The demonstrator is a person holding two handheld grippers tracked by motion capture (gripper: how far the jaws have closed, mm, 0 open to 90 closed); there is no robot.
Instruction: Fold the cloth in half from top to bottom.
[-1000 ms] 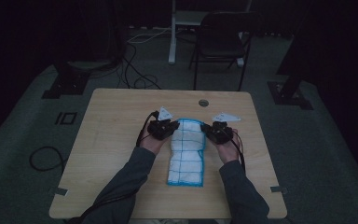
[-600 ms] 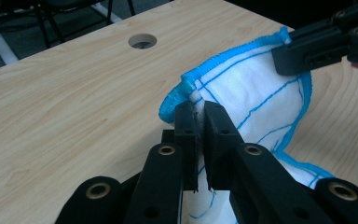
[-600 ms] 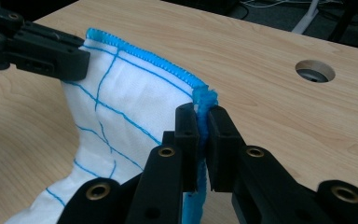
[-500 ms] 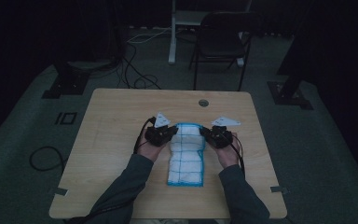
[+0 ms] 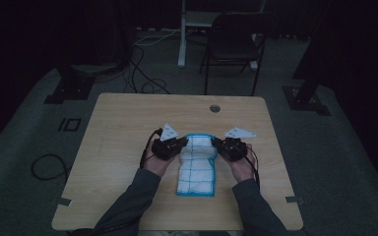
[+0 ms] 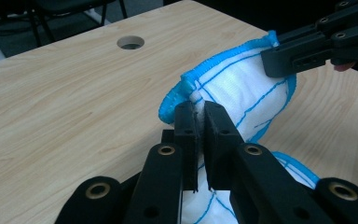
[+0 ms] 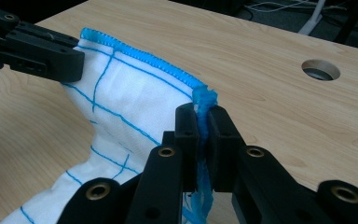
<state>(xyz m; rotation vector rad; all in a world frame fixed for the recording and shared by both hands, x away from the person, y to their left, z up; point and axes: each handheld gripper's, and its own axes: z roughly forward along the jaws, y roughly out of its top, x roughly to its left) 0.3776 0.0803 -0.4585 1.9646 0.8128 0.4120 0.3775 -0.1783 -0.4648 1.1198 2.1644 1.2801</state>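
Both tongs are clenched on the far corners of a white, blue-gridded cloth with blue stitched hem (image 5: 197,164): the left tongs (image 5: 181,143) on one, the right tongs (image 5: 216,144) on the other. That edge hangs lifted between them; the cloth's long axis runs back toward the person across the pale wooden bench (image 5: 123,132), so a fold would likely carry it nearward.

A dim room with grey carpet (image 5: 24,196). A wooden table (image 5: 128,118) stands on it; behind, a black chair (image 5: 234,42) and loose cables (image 5: 145,73).
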